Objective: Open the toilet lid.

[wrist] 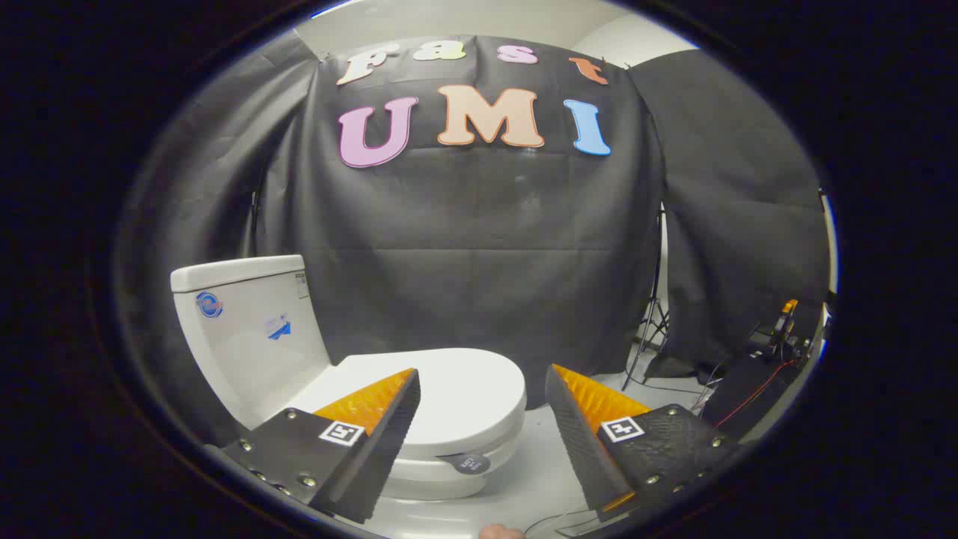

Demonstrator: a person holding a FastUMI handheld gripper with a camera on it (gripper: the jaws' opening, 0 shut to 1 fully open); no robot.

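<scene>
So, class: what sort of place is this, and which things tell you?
Probably a staged booth, not a real bathroom: a toilet with lid down stands before black cloth, light-stand legs beside it. The gripper is open.

The gripper camera rode just behind the fingers (408, 389), which stood spread in the lower frame, and looked level at the cloth wall (479, 224). It sat close and slightly above the toilet (449, 404), lower left of centre, with the floor (539, 464) showing below.
</scene>
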